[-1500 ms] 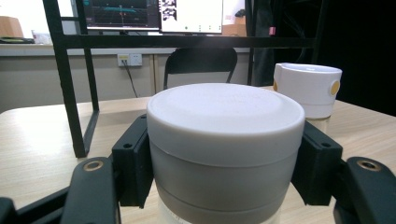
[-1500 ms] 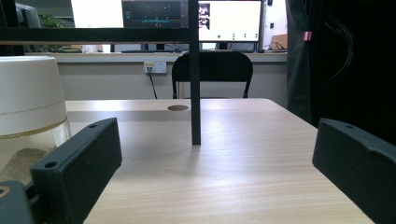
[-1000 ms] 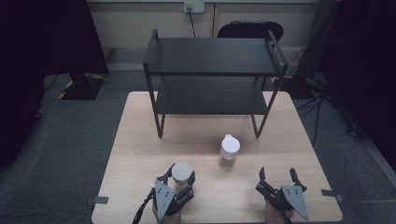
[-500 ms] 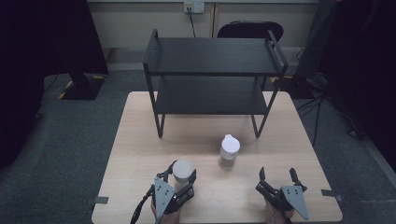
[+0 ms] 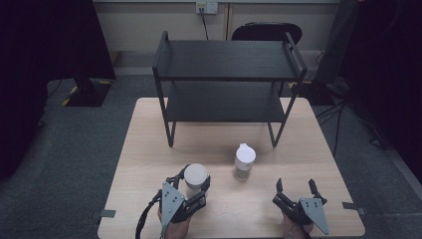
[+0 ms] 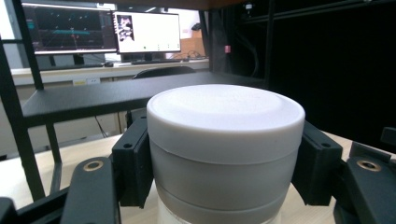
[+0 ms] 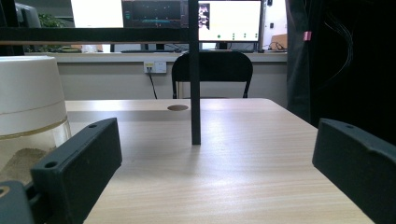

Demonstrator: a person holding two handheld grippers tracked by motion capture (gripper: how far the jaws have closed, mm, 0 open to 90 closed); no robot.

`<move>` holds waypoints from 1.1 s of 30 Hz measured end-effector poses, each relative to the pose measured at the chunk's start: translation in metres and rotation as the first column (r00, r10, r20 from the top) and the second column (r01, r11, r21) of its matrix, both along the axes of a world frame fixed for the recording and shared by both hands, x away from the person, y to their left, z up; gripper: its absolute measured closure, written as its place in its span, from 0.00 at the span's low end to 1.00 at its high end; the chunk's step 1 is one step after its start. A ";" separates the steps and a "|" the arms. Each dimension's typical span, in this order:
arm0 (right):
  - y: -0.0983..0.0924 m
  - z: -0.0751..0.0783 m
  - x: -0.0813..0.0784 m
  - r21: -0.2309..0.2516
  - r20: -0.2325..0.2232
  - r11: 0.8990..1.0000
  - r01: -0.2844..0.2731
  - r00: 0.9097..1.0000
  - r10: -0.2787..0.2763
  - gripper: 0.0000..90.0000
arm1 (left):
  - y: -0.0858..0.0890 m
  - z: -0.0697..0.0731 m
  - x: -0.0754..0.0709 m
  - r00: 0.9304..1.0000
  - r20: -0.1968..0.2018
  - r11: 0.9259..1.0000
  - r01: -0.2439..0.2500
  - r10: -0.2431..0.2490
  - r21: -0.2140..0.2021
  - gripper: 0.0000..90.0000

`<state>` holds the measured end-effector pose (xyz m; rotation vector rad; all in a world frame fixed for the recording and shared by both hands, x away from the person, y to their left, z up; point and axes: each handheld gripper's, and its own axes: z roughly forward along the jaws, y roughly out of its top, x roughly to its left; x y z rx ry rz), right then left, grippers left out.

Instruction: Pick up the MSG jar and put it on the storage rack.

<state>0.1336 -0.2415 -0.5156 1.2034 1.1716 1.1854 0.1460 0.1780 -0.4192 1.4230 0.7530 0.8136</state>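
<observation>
The high view looks forward and down over the counter (image 5: 149, 149) from the person's side. Both tool views sit low near the counter, facing the black shelf (image 5: 226, 74), which all three share.

The white-lidded jar (image 6: 225, 154) is cut off at the left gripper view's bottom edge.

the surface (image 5: 149, 149) is pale wood grain. the shelf (image 5: 226, 59) on it is matt black. in front of the shelf, a white-lidded jar (image 5: 195, 177) sits between black claws; the clear jar (image 5: 244, 162) beside it has a white cap and tan contents.
</observation>
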 end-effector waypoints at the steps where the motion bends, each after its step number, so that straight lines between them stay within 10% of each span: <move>1: 0.000 0.000 0.000 0.000 0.000 1.000 0.000 1.000 0.000 0.00 | 0.002 0.002 0.002 1.000 0.000 1.000 0.009 -0.009 -0.003 0.38; 18: 0.000 0.000 0.000 0.000 0.000 1.000 0.000 1.000 0.000 0.00 | 0.016 0.061 0.044 0.992 0.064 0.994 0.109 -0.108 -0.009 0.38; 33: 0.000 0.000 0.000 0.000 0.000 1.000 0.001 1.000 -0.001 0.00 | 0.036 0.121 0.095 0.977 0.042 0.977 0.209 -0.207 -0.043 0.38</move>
